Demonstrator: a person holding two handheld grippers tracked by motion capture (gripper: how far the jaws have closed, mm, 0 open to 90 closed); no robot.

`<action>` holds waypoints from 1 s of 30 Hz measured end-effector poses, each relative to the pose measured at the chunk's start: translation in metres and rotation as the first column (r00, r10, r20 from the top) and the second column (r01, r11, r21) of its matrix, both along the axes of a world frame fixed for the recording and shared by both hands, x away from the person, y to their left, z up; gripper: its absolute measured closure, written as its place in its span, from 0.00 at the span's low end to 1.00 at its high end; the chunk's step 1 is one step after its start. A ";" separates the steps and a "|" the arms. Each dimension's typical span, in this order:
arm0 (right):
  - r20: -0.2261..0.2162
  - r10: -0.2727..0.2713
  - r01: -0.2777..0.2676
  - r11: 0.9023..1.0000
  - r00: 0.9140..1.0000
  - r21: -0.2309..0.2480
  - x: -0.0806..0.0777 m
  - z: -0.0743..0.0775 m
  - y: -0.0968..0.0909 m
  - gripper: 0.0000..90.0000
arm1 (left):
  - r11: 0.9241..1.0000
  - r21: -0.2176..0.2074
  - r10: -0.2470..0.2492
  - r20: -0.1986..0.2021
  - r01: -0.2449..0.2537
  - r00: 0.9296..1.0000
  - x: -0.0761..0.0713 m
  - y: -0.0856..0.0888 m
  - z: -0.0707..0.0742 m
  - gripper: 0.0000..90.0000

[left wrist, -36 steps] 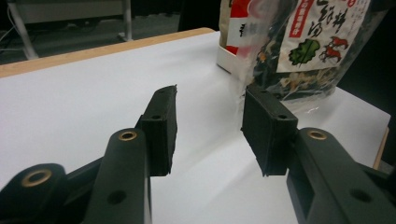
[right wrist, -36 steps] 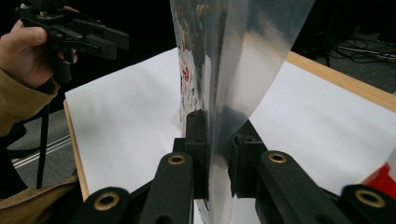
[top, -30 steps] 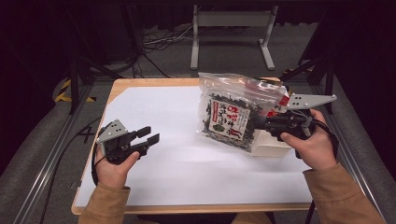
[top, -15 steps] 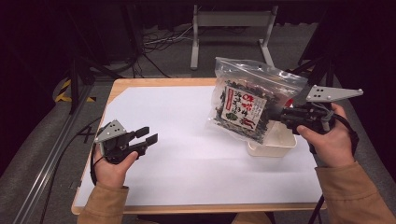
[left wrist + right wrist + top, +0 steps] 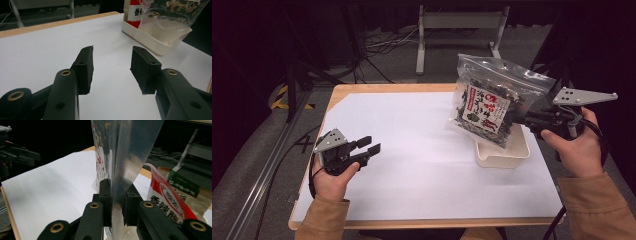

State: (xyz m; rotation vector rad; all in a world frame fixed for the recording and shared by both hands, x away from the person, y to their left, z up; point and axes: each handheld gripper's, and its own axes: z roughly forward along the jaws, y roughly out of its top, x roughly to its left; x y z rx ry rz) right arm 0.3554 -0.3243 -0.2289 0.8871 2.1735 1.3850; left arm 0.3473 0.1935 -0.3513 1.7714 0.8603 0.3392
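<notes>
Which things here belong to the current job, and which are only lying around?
Part of the job:
- clear snack bag, pinched by the right gripper
- white tray beneath it, holding a red packet
- left gripper, open and waiting

Lying about:
- metal stand and cables on the floor

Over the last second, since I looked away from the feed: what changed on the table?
The right claw, clamped on the clear snack bag, lifted it up off the white tray and toward the table's right edge; the bag now hangs more upright. The left claw stayed put, open and empty, and the tray did not move.
</notes>
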 end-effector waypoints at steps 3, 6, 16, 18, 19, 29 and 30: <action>0.007 -0.014 0.014 1.000 1.000 -0.005 0.001 0.000 -0.004 0.89 | 1.000 -0.001 0.000 -0.002 0.000 1.000 0.000 0.000 0.000 0.59; 0.011 -0.034 0.034 0.999 0.999 -0.007 0.001 0.000 -0.009 0.89 | 1.000 -0.001 0.000 -0.001 0.000 1.000 0.000 0.000 0.000 0.59; 0.021 -0.104 0.104 0.994 0.994 -0.030 0.001 -0.001 -0.021 0.89 | 1.000 0.003 -0.001 -0.007 0.001 1.000 0.000 -0.001 -0.001 0.60; 0.023 -0.112 0.113 0.993 0.993 -0.044 0.001 -0.002 -0.022 0.89 | 1.000 0.002 0.000 -0.010 0.000 1.000 0.000 -0.001 -0.001 0.60; 0.013 -0.127 0.128 0.990 0.992 -0.054 0.001 -0.003 -0.023 0.89 | 1.000 0.004 -0.002 -0.010 0.002 1.000 0.000 -0.001 -0.002 0.60; -0.025 -0.207 0.204 0.975 0.978 -0.089 0.008 -0.020 -0.032 0.89 | 1.000 0.002 0.002 -0.009 -0.002 1.000 0.000 -0.001 -0.003 0.59; -0.025 -0.207 0.204 0.975 0.978 -0.089 0.008 -0.020 -0.032 0.89 | 1.000 0.005 0.002 -0.010 -0.002 1.000 0.000 -0.001 -0.003 0.59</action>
